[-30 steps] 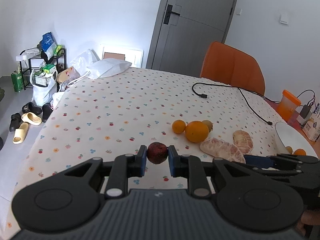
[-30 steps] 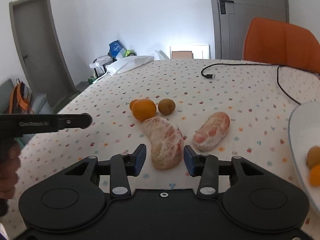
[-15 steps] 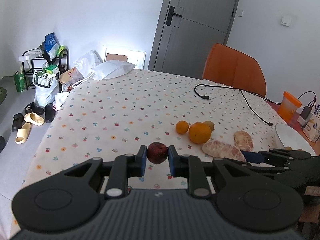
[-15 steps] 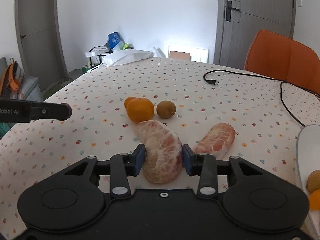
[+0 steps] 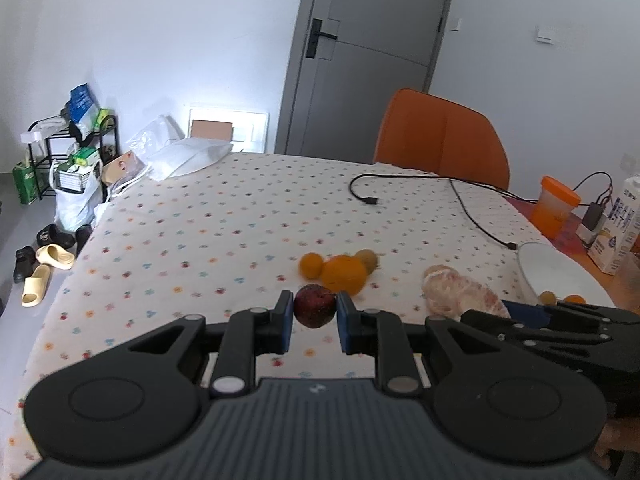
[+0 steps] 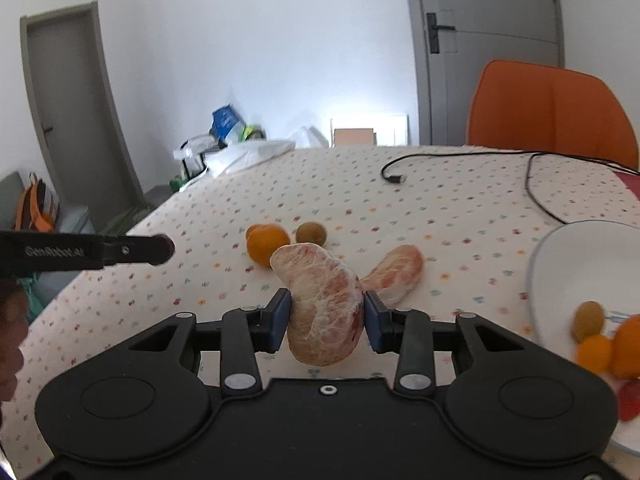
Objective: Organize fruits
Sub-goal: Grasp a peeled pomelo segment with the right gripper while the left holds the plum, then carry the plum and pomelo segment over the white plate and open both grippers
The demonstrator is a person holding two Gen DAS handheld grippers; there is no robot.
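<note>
My left gripper (image 5: 312,314) is shut on a small dark red fruit (image 5: 315,304), held above the flowered tablecloth (image 5: 224,240). My right gripper (image 6: 325,318) is shut on a peeled pomelo segment (image 6: 324,292), lifted off the cloth. A second pomelo segment (image 6: 400,272) lies just behind it. Further back sit a big orange (image 6: 266,246), a small orange (image 6: 254,230) and a kiwi (image 6: 311,233). The white plate (image 6: 560,264) at the right holds a kiwi (image 6: 588,320) and oranges (image 6: 596,354). A finger (image 6: 160,249) of the left gripper shows at the left of the right wrist view.
A black cable (image 5: 460,196) runs across the far right of the table. An orange chair (image 5: 440,136) stands behind it. An orange cup (image 5: 556,206) and a carton (image 5: 616,232) stand at the right edge. A white bag (image 5: 188,156) lies on the far left corner.
The right gripper's jaws closed onto the pomelo segment and raised it off the cloth, swinging toward the plate. The left gripper, still holding the red fruit, drifted slightly.
</note>
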